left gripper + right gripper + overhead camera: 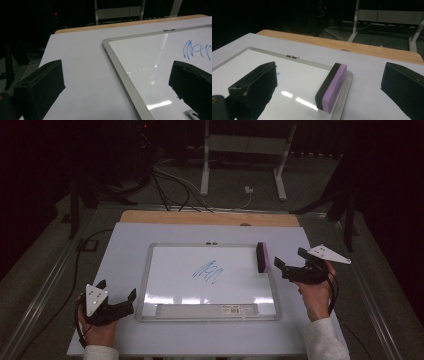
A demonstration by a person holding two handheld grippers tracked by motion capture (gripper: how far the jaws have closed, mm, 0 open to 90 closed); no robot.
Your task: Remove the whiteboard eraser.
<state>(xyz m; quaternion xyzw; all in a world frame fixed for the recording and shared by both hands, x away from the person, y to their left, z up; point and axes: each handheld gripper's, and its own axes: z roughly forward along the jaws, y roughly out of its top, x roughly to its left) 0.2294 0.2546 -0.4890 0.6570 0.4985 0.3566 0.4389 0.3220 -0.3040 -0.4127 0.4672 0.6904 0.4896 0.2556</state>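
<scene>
Eraser (262, 257) is seen on the board (150, 270) edge, just ahead of the right gripper (289, 262), jaws wide, empty; left gripper (119, 296) likewise

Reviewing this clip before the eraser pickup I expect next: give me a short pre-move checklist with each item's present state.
1. Right gripper open: ok, its jaws stand wide apart in the right gripper view.
2. Eraser between the right jaw lines and ahead of them: ok, not yet touched.
3. Eraser resting along the whiteboard's right edge, dark side toward the board: ok.
4. Blue scribble present to wipe: ok.
5. Left gripper open and off the board's left frame: ok.
6. Whiteboard fixed to the table: cannot tell.
</scene>
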